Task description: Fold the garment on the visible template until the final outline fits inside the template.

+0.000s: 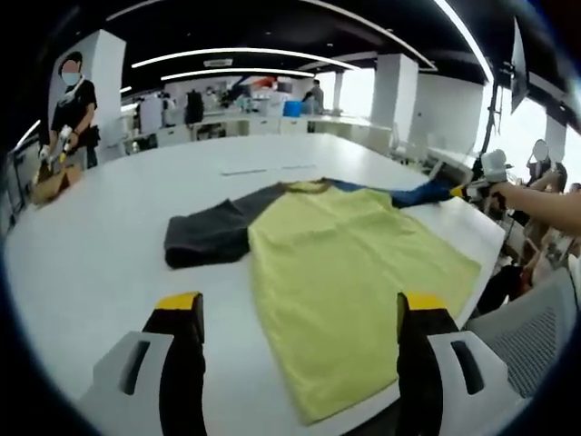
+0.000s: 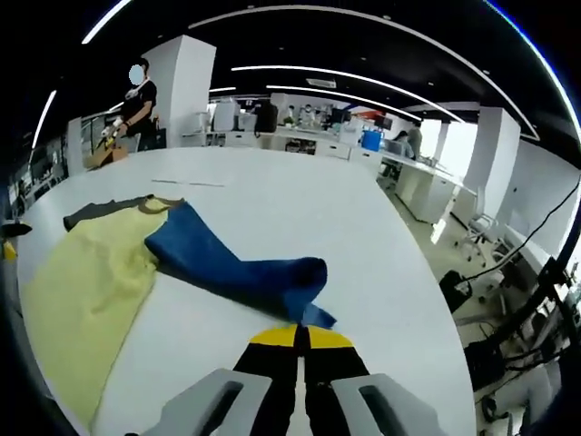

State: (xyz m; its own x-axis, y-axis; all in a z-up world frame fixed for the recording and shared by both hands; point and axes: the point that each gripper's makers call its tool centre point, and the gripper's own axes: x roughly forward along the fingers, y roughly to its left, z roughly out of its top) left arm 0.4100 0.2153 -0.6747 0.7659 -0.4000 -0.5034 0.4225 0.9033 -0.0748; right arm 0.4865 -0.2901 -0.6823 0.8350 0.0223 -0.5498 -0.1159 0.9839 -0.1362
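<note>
A yellow T-shirt is spread flat near the white table's front edge. Its blue sleeve is pinched by the right gripper; the left gripper is held spread above the hem. The cloth is judged soft, light, best gripped at edges.

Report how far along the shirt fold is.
Early stage. The yellow shirt body lies spread flat on the white table, grey sleeve still out. In hand: the right gripper is shut on the blue sleeve's cuff. Left gripper is open. All folds remain.
</note>
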